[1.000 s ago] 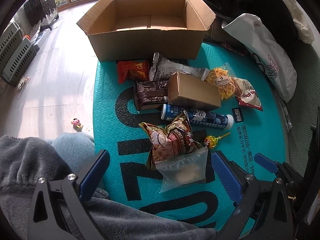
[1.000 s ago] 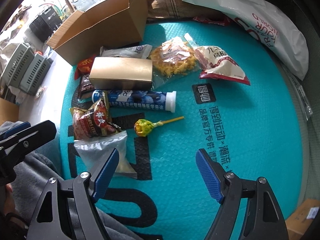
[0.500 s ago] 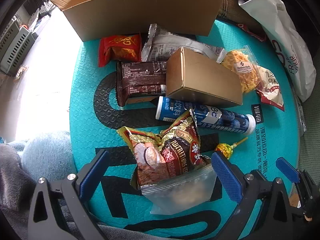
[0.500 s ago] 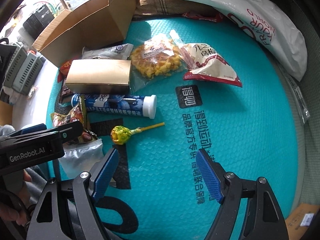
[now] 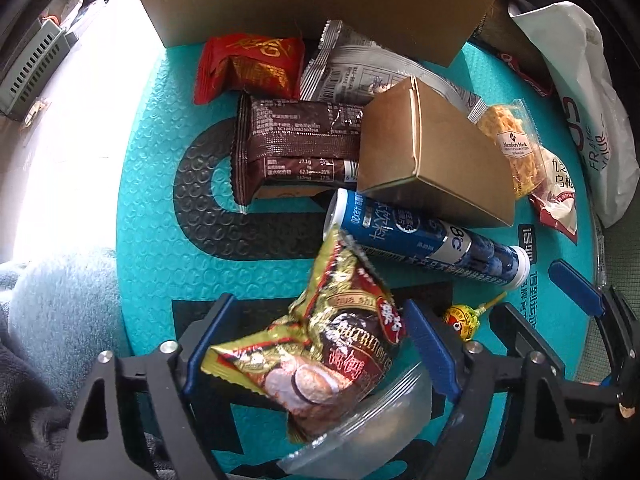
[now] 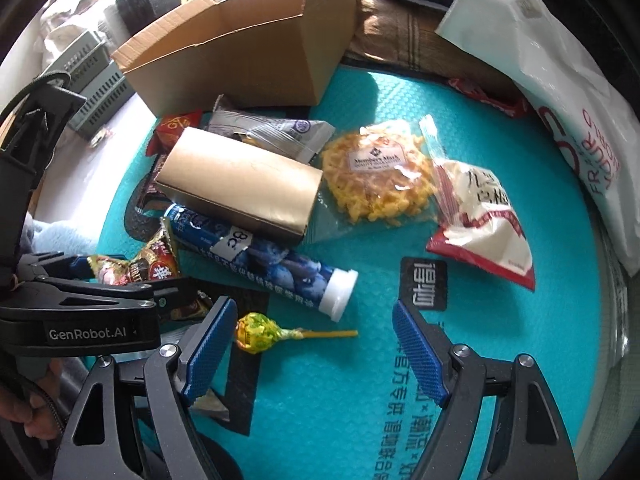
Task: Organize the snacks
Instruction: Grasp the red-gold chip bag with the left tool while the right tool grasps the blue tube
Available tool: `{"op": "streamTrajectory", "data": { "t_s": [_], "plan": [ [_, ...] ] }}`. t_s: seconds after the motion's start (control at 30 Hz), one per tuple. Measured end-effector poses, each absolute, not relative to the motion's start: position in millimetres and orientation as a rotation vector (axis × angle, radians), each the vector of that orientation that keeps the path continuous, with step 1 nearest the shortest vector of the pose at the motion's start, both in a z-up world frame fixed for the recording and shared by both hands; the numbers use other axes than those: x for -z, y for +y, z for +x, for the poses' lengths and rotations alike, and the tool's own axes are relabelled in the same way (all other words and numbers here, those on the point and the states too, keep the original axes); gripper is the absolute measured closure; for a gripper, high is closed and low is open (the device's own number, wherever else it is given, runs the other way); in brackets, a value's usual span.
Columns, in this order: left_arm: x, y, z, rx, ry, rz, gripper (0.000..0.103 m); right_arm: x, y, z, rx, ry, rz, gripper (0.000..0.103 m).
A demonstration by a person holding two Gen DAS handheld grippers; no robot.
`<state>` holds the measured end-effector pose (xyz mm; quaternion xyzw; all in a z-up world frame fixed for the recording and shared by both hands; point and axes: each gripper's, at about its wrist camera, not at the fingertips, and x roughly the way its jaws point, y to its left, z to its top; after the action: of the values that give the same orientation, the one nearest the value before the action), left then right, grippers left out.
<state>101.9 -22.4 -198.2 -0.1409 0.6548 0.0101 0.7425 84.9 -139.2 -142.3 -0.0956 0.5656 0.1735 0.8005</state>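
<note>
Carton (image 6: pixel 240 60) interior hidden. Left tool (image 5: pixel 308 344) jaws just closing around gold snack bag (image 5: pixel 340 344), contact unclear; right tool (image 6: pixel 316 344) held open, empty.

Snacks lie clustered on teal mat (image 6: pixel 500 340) before open cardboard box (image 6: pixel 240 60): gold-brown packet (image 5: pixel 340 344) crumpled atop clear bag (image 5: pixel 380 428); blue tube (image 6: pixel 256 256) on its side; lollipop (image 6: pixel 260 332) flat; small tan box (image 6: pixel 240 192); yellow crisps (image 6: pixel 380 176)
</note>
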Motion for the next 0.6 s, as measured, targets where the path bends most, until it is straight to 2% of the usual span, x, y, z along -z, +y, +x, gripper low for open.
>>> {"op": "streamTrajectory", "data": {
  "t_s": [0.07,0.2,0.4,0.47,0.5,0.53,0.6],
  "plan": [
    [196,-16,105,-0.027,1.433,-0.316,0.026,145,-133,89,-0.414,1.203,-0.24,0.022],
    [190,-2,100,-0.02,1.426,-0.335,0.04,153,-124,96,-0.49,1.203,-0.271,0.022],
    [184,6,98,-0.015,1.432,-0.352,0.043,170,-109,108,-0.571,1.226,-0.322,0.023],
    [183,2,98,-0.015,1.425,-0.35,0.043,176,-106,111,-0.584,1.258,-0.333,0.027],
    [182,3,95,-0.014,1.424,-0.347,0.043,178,-105,111,-0.589,1.268,-0.338,0.033],
    [180,4,94,-0.01,1.423,-0.347,0.043,180,-104,111,-0.592,1.272,-0.345,0.042],
    [178,4,91,-0.002,1.415,-0.346,0.043,180,-104,107,-0.593,1.268,-0.357,0.047]
  ]
}}
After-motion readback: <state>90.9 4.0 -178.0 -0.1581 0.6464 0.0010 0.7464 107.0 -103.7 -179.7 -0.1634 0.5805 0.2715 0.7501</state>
